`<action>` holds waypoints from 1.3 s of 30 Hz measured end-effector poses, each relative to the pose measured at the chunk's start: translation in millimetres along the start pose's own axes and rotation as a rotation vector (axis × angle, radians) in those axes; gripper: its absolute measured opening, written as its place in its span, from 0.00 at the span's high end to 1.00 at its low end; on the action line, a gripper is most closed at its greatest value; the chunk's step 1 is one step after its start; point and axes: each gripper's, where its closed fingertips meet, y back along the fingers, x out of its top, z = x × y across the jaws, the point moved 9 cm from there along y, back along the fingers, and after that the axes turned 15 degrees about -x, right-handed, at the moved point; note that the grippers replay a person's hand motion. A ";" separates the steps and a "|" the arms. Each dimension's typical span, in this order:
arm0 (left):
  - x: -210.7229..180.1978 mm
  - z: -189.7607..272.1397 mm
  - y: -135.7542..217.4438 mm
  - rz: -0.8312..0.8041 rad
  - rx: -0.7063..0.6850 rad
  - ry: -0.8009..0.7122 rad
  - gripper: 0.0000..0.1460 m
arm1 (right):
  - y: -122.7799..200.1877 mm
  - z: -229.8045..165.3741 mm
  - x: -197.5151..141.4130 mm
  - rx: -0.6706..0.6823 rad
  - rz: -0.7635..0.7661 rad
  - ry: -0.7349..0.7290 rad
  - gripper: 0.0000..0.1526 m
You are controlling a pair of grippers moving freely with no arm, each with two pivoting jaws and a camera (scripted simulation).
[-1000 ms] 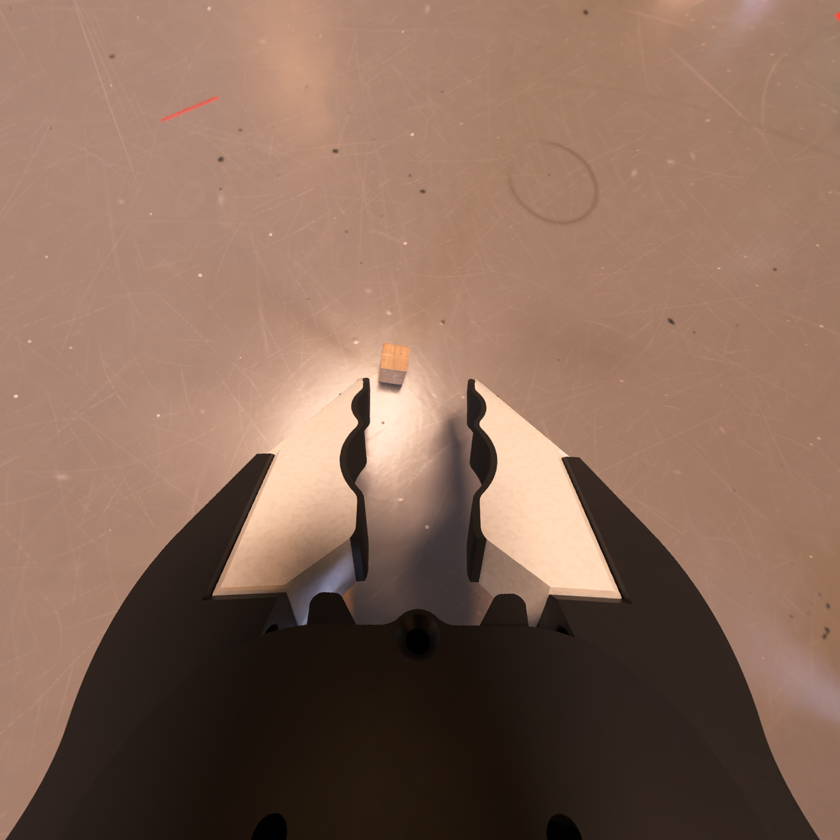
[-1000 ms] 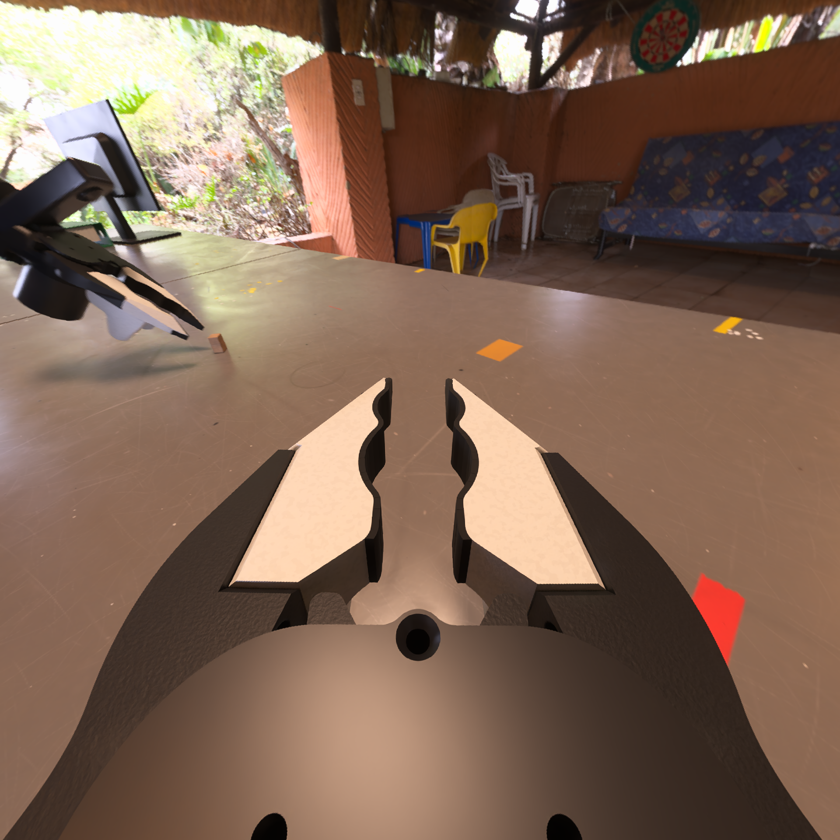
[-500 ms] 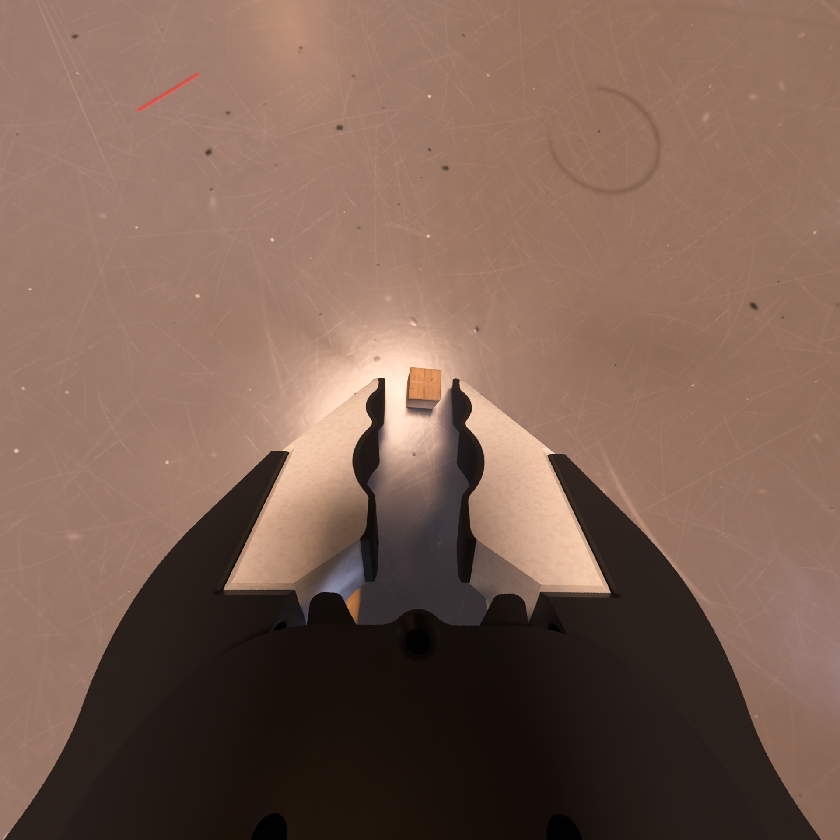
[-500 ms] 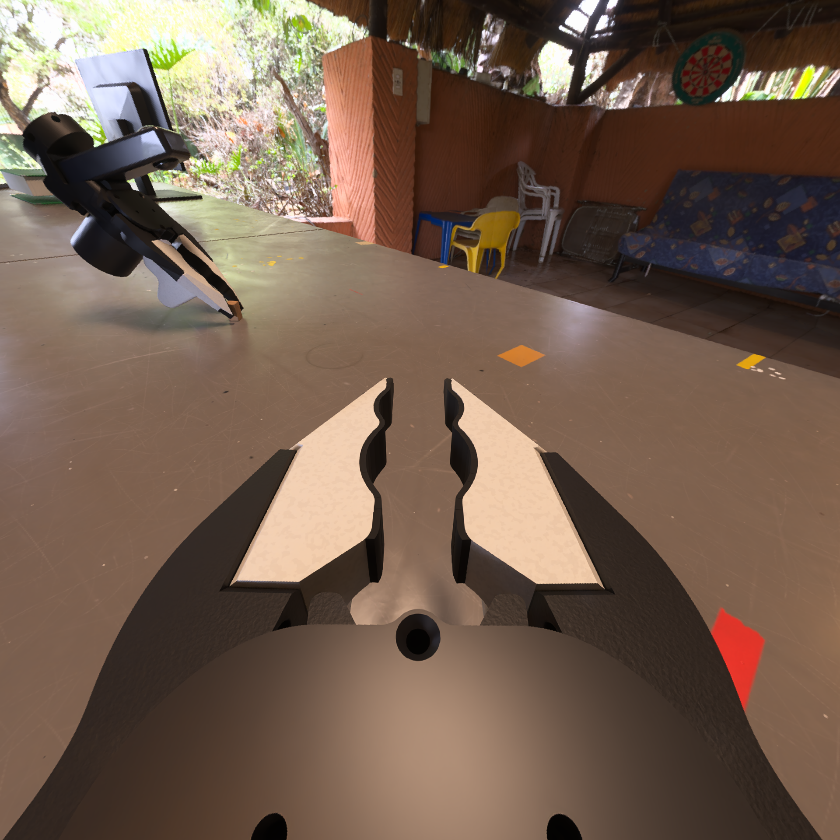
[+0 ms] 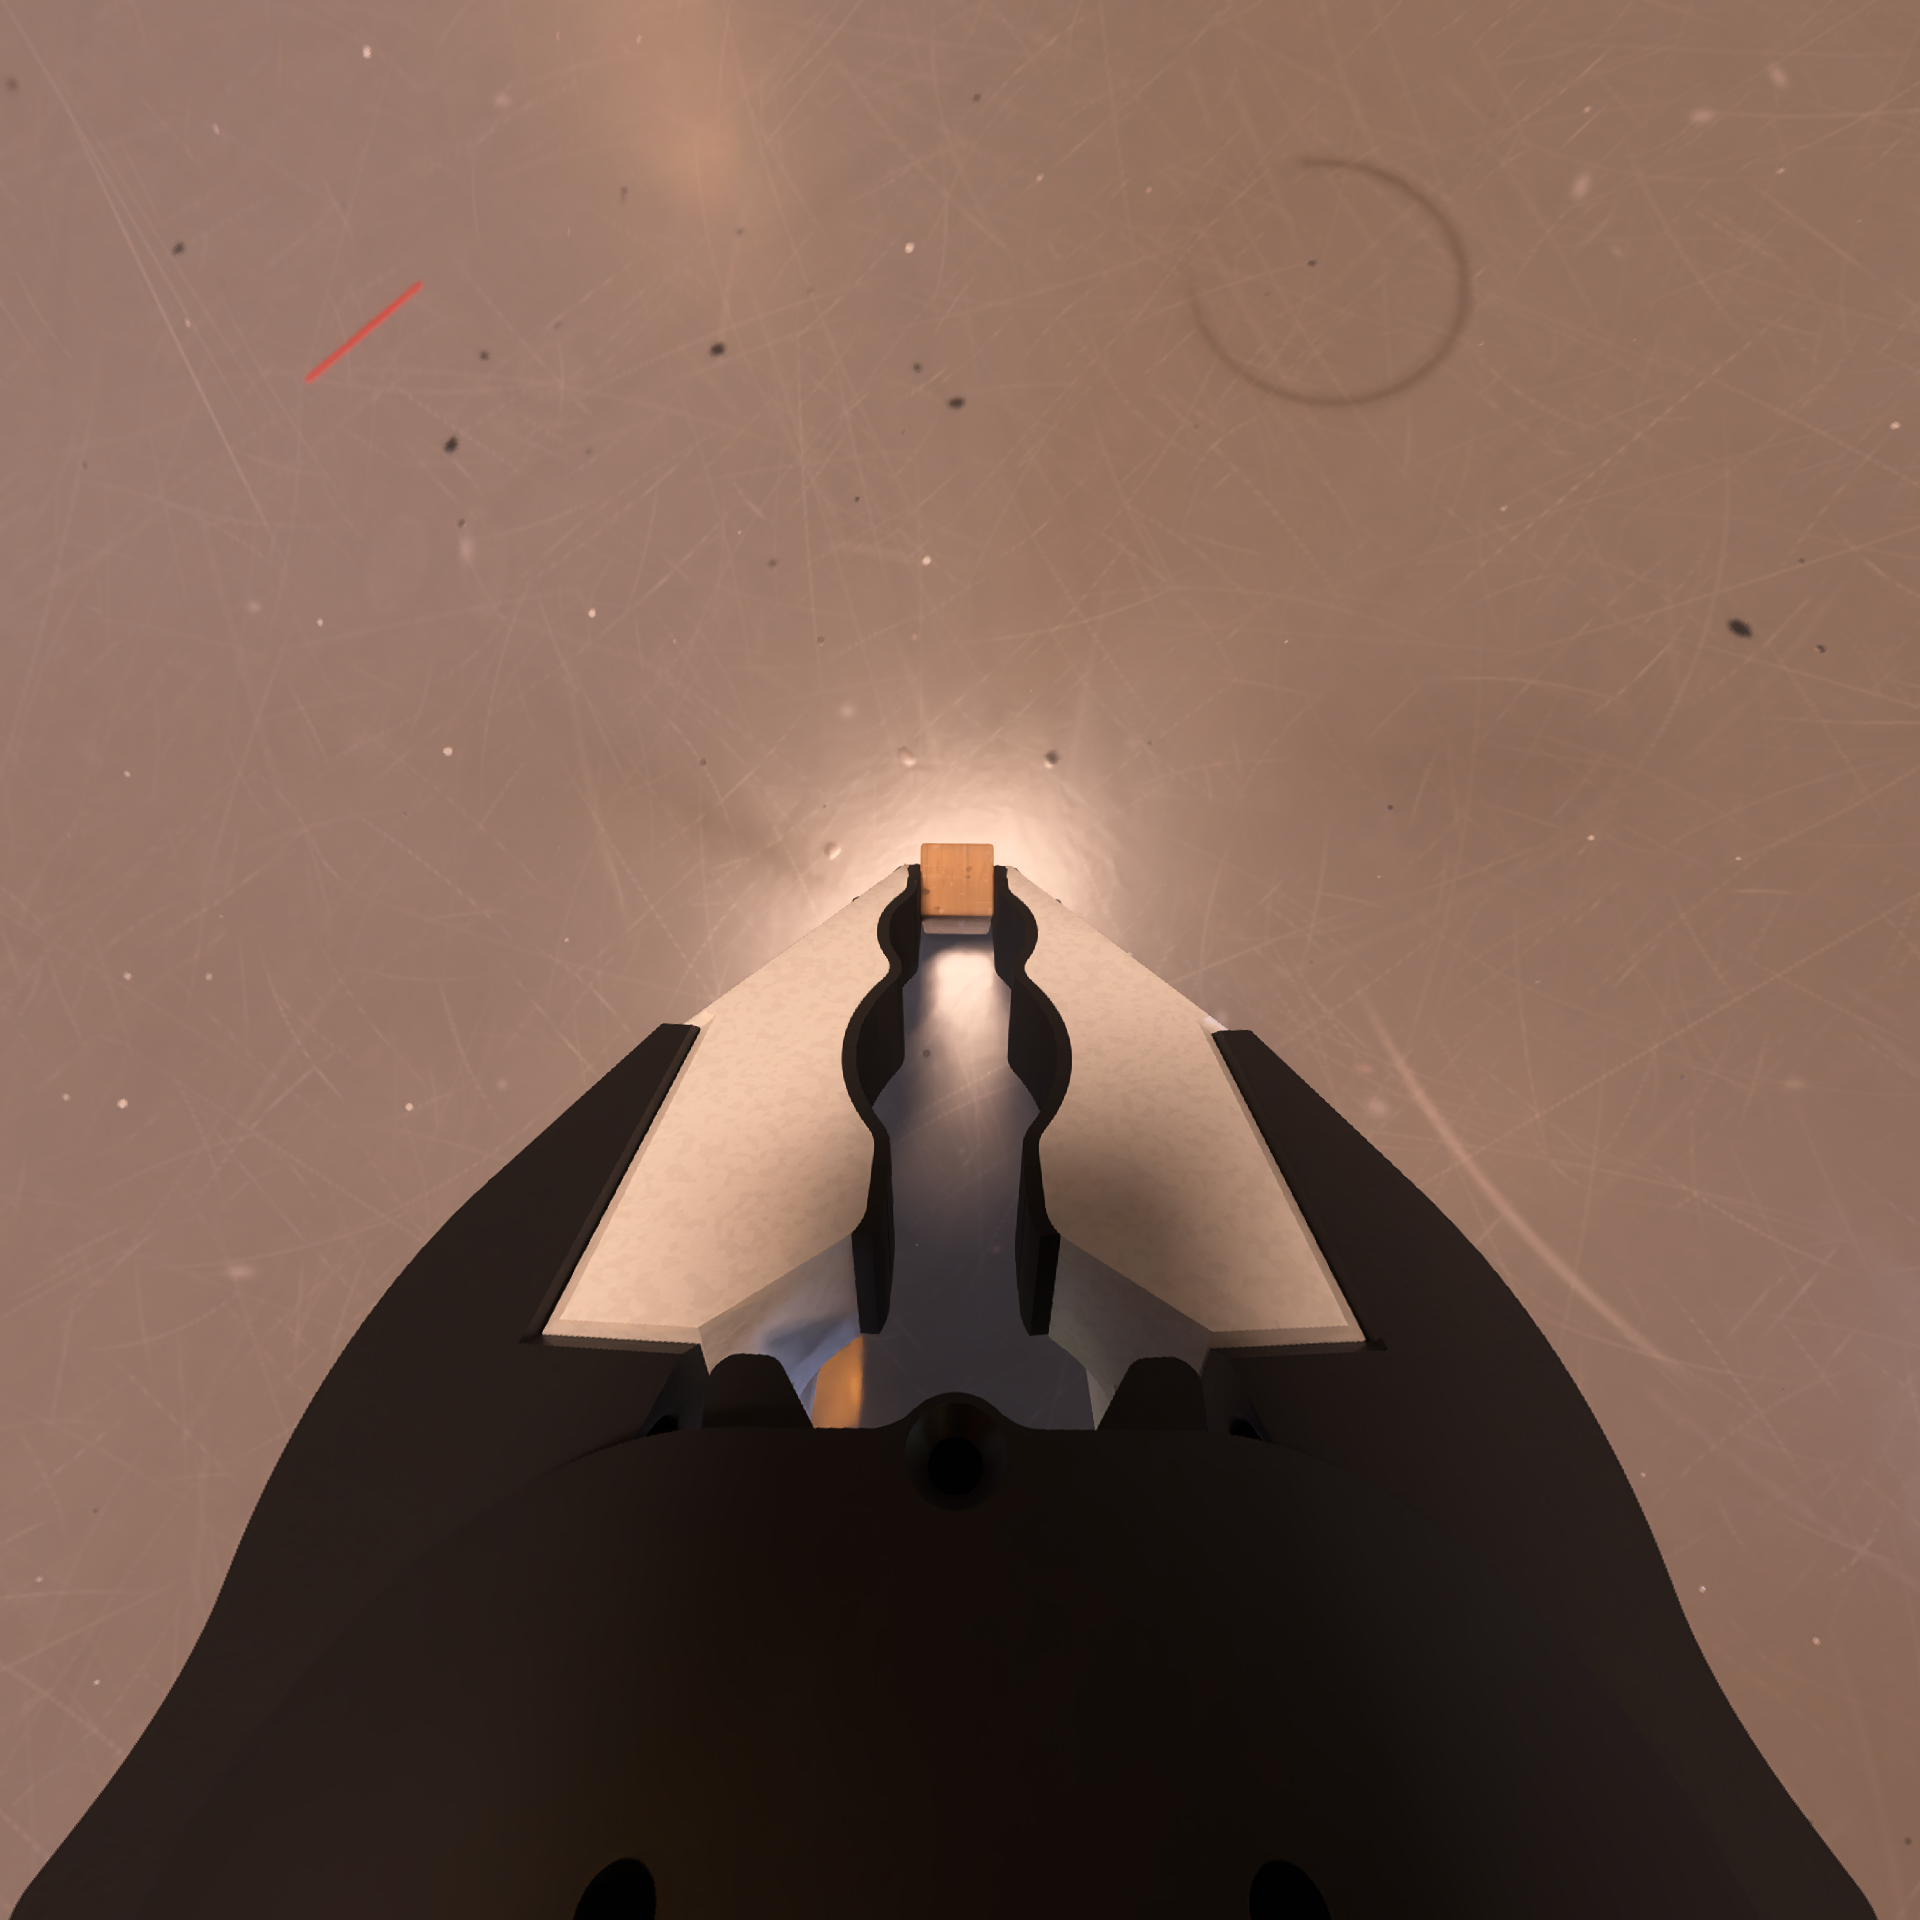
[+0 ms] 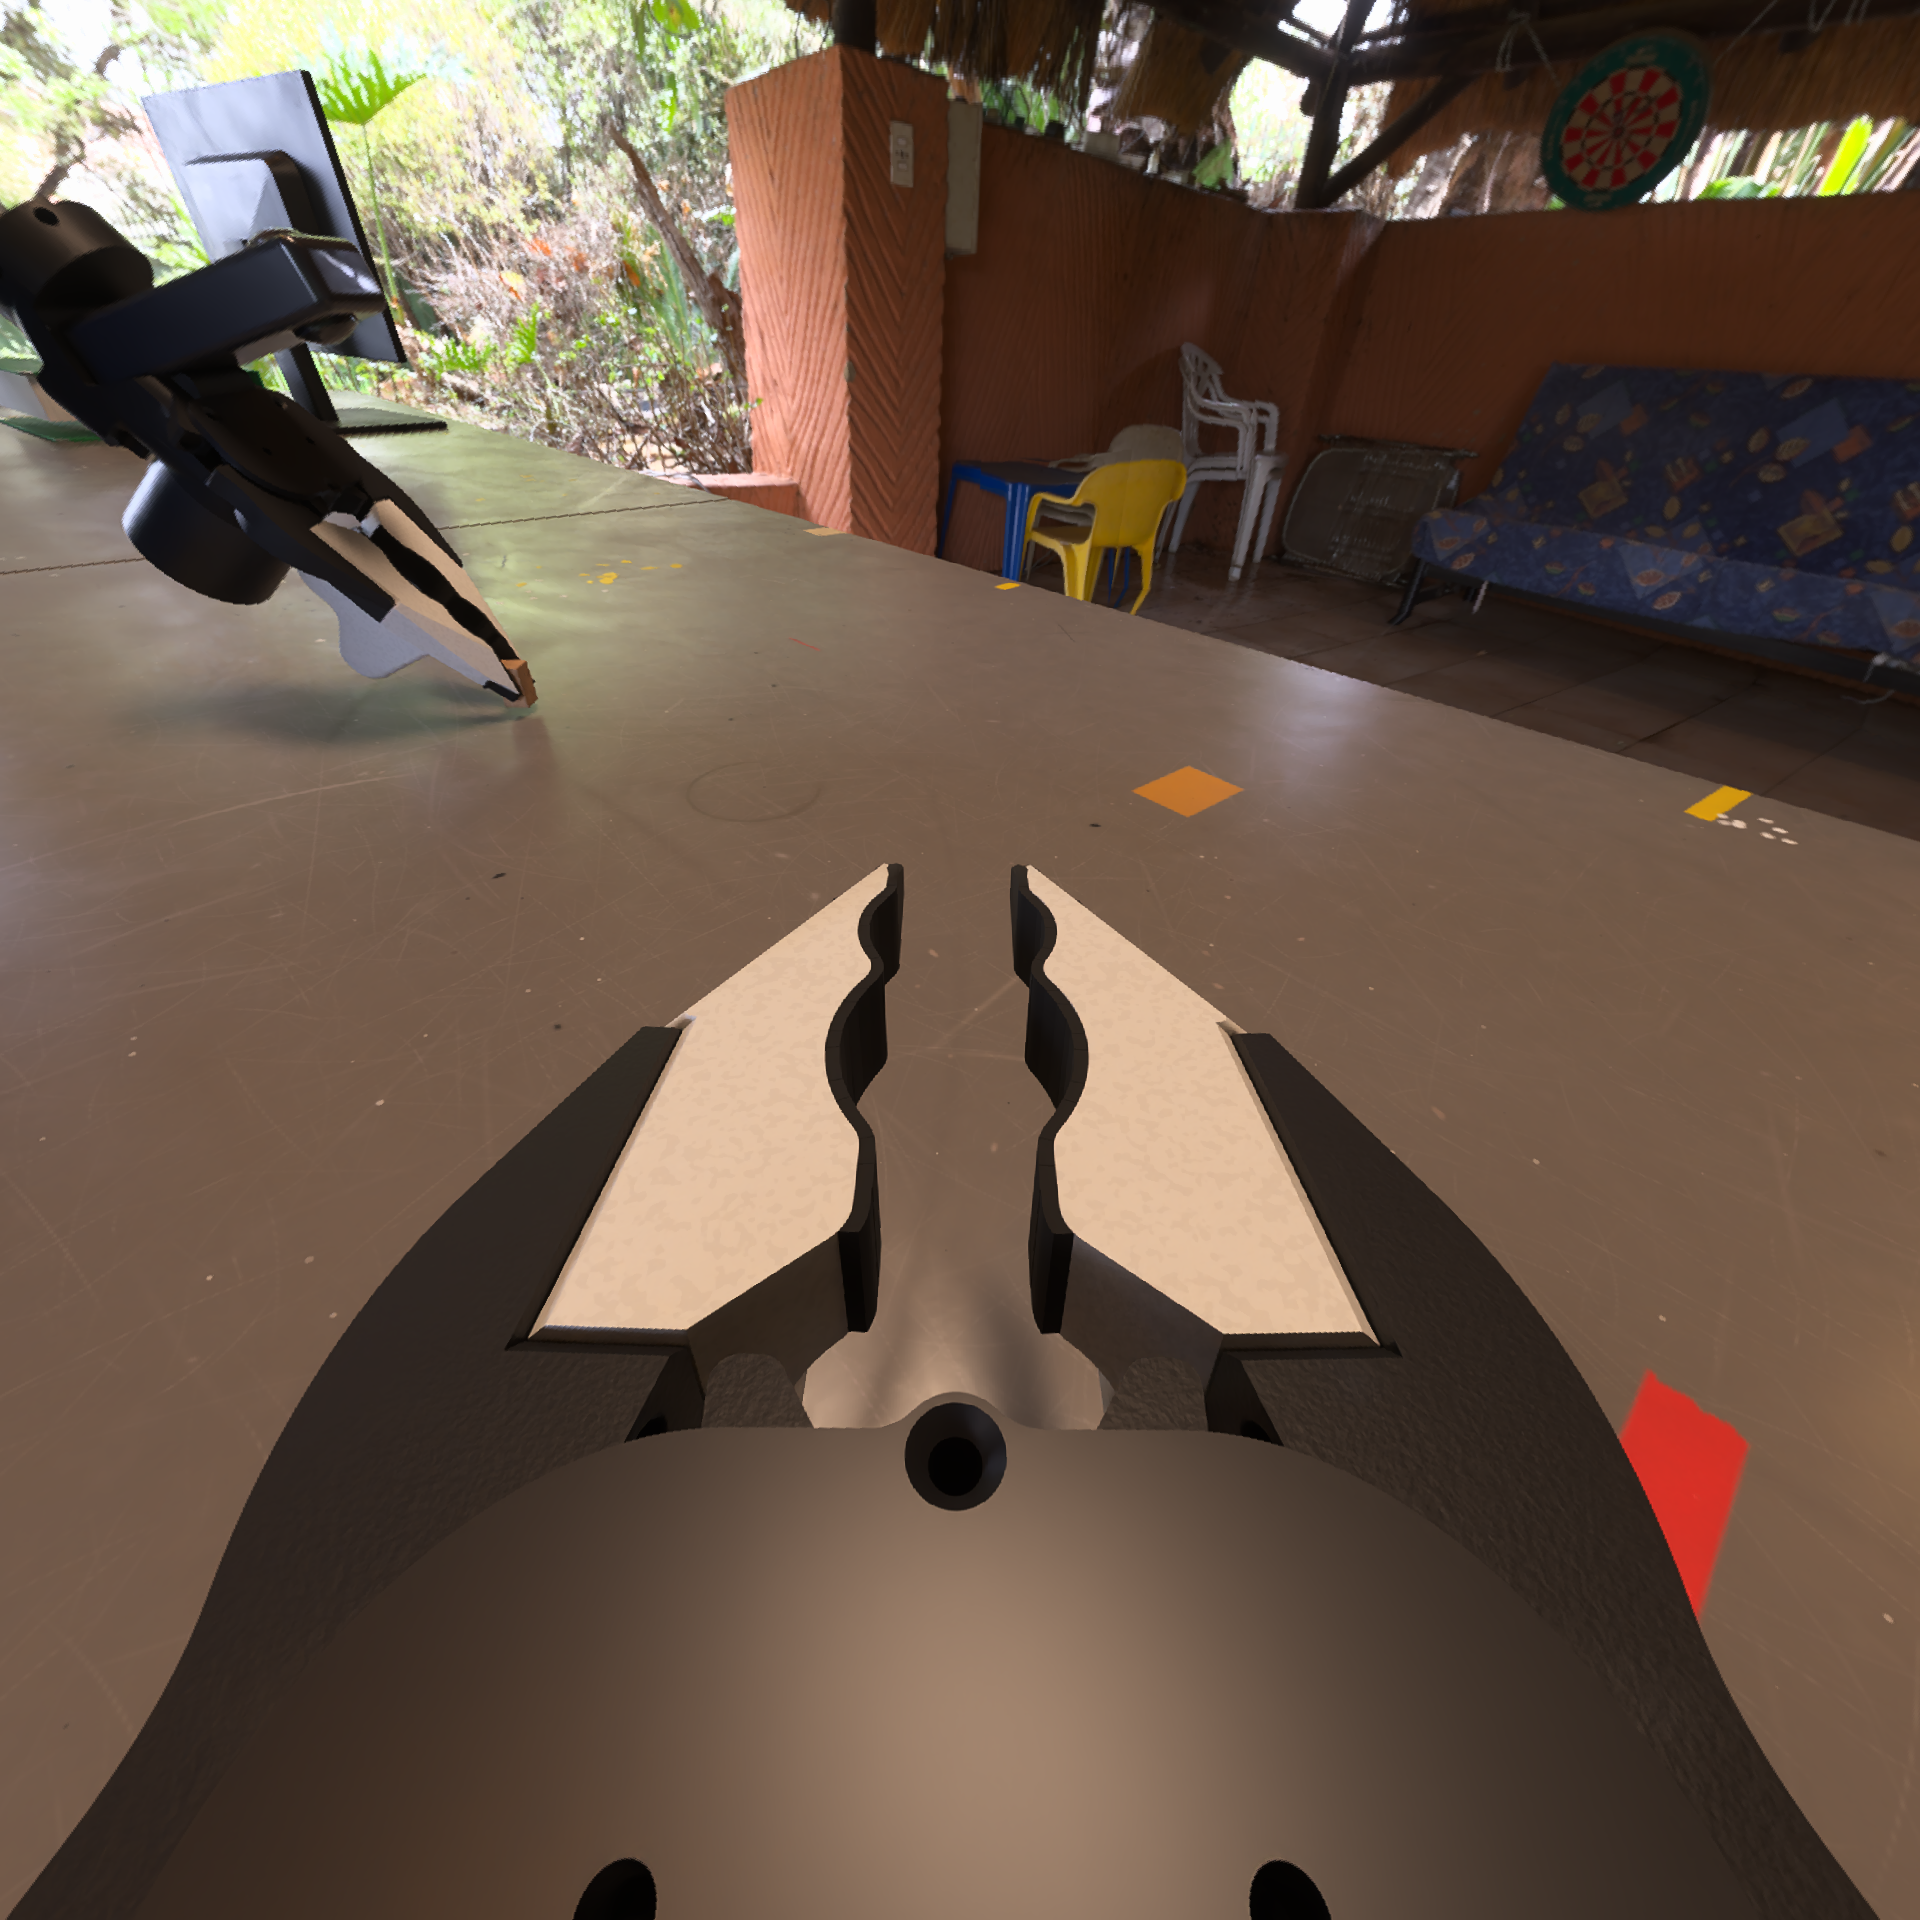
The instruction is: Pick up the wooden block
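The small wooden block (image 5: 957, 881) sits between the tips of my left gripper (image 5: 957, 888), which is shut on it low over the brown table. In the right wrist view the left gripper (image 6: 509, 673) shows at the far left, tilted down, with the block (image 6: 525, 681) at its tips touching or just above the table. My right gripper (image 6: 956, 883) is open and empty, hovering over the table well to the right of the block.
A faint ring mark (image 5: 1330, 281) and a thin red line (image 5: 364, 332) lie on the scratched table beyond the block. An orange patch (image 6: 1188, 790), a yellow patch (image 6: 1716, 802) and a red patch (image 6: 1683, 1475) mark the table. A monitor (image 6: 260, 208) stands at the far left.
My left gripper moved forward around the block and its fingers closed onto it. The right gripper stayed open while its view shifted a little.
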 end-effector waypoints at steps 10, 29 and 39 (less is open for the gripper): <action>25.7 22.7 13.3 0.060 0.031 -0.076 0.91 | -0.7 -4.9 -0.4 0.030 -0.003 0.018 0.87; 88.3 62.7 1.4 0.230 -0.115 -0.150 0.91 | -4.0 -39.2 -4.1 0.181 -0.047 0.129 0.88; 143.3 95.3 -35.8 0.299 -0.268 -0.240 0.91 | -20.5 -54.7 2.4 0.273 -0.108 -0.098 0.84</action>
